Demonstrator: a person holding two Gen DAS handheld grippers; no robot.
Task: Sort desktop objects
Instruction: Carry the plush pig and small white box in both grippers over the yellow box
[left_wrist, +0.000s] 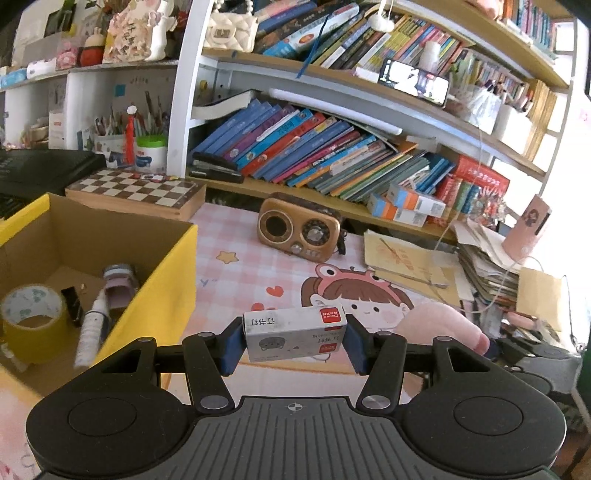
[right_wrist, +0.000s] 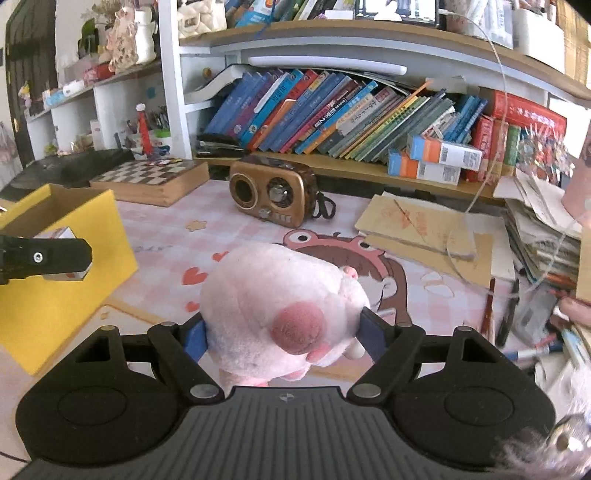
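The left hand-held gripper (left_wrist: 295, 341) pinches a small grey-and-red cardboard staple box (left_wrist: 295, 332) beside the open yellow cardboard box (left_wrist: 162, 280). The right hand-held gripper (right_wrist: 284, 332) clasps a fluffy pink plush toy (right_wrist: 280, 306) above the table (right_wrist: 166, 236).

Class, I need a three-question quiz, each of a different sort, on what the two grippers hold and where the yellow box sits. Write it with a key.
1. True or false: the left gripper is shut on a small staple box.
2. What does the right gripper hold? A) the radio B) a pink plush toy C) a tape roll
3. Fill in: in the left wrist view, the yellow box lies to the ____ of the staple box.

Key: 1 true; 2 B; 3 left.
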